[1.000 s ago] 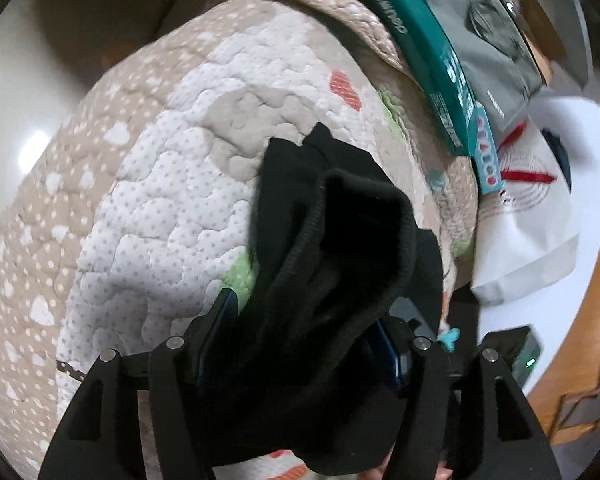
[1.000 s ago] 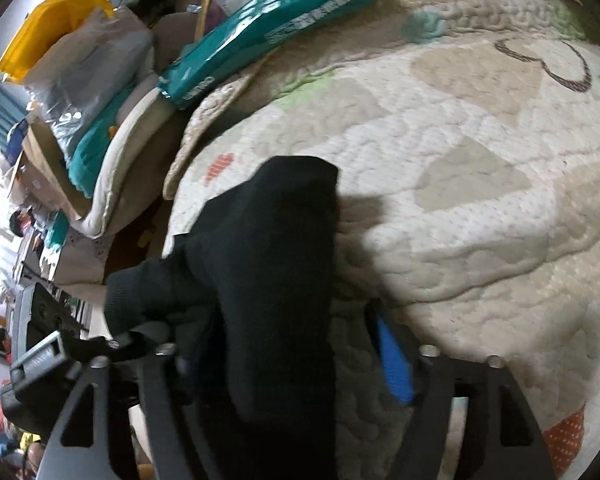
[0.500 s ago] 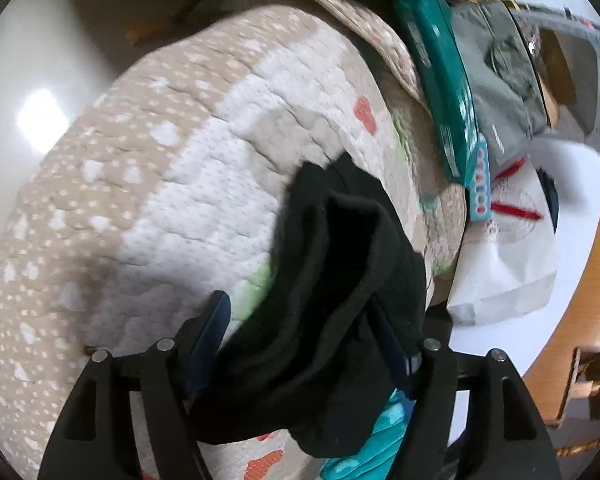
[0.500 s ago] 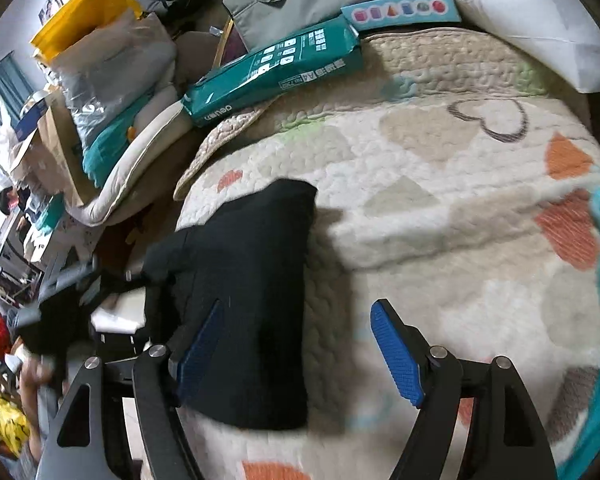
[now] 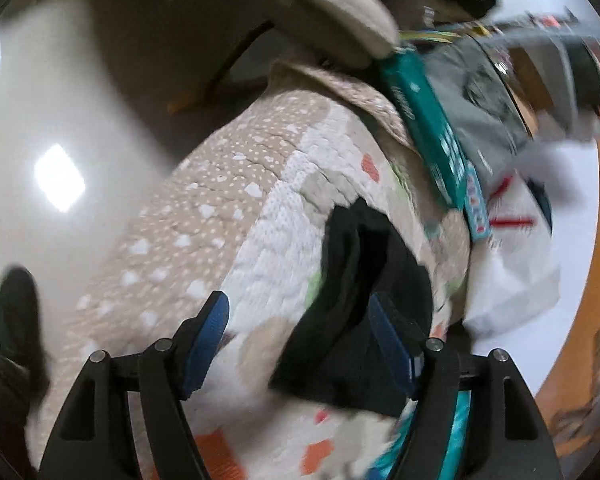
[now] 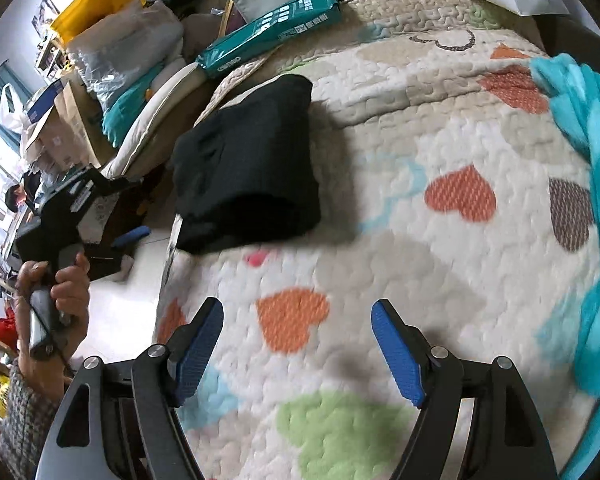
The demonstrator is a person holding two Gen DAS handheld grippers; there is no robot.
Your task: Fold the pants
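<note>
The black pants (image 6: 246, 164) lie as a compact folded bundle near the edge of the heart-patterned quilt (image 6: 440, 260) on the bed, just short of the teal box (image 6: 268, 28) and well clear of the turquoise blanket (image 6: 580, 200). The right gripper (image 6: 296, 344) hovers over bare quilt, jaws wide apart and empty. The left gripper (image 5: 300, 344) has jaws spread, just opened wider, with nothing pinched; its right pad sits in front of the bundle's near edge, so contact there is unclear. The fold looks finished, so the step is a clean retreat: lift both grippers straight away without snagging a layer, and check that the bundle isn't slumping toward the quilt's edge.
</note>
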